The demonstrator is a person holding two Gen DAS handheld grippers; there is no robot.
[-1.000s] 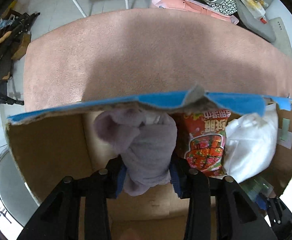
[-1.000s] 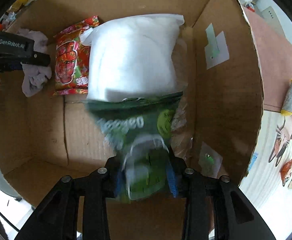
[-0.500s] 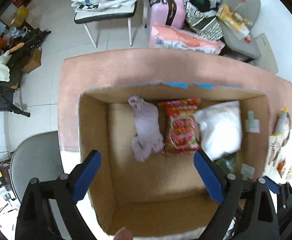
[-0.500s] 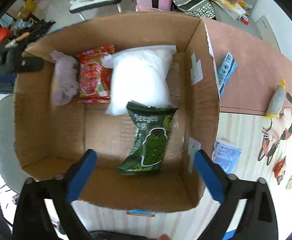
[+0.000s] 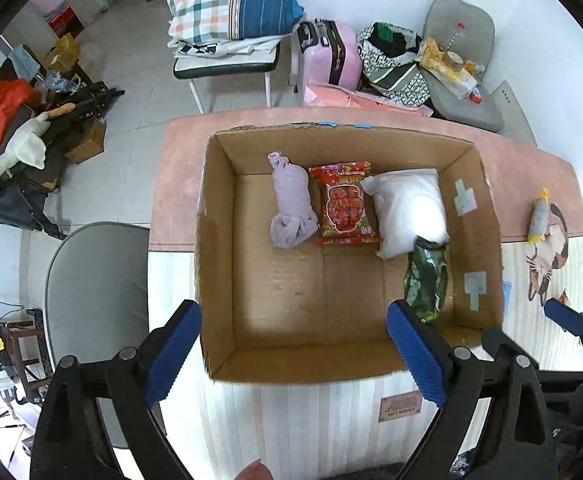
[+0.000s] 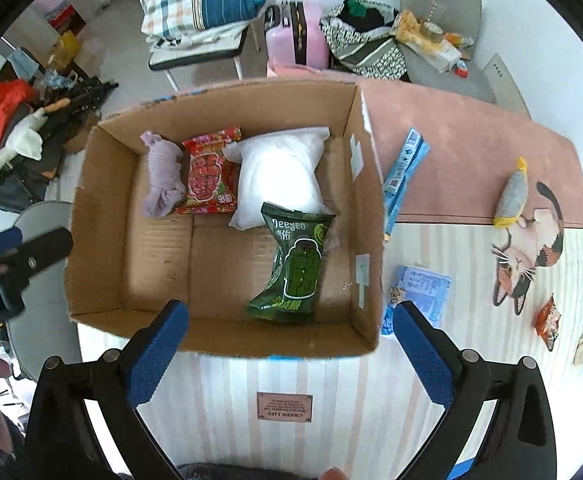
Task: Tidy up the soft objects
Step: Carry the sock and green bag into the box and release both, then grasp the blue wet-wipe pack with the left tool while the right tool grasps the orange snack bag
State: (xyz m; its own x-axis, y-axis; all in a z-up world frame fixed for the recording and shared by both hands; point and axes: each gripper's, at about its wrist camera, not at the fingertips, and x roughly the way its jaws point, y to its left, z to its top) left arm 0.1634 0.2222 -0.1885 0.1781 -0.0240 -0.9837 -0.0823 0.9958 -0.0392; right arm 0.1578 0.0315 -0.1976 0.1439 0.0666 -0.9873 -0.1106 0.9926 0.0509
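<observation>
Behind the white pillow [image 6: 279,176], top edge of the green snack bag [image 6: 297,268] partly tucked.

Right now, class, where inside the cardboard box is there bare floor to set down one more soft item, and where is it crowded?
Bare floor: the near-left half of the box, in front of the purple cloth and red packet, left of the green packet. Crowded: the far wall, where cloth, red packet and white pillow sit in a row.
</observation>
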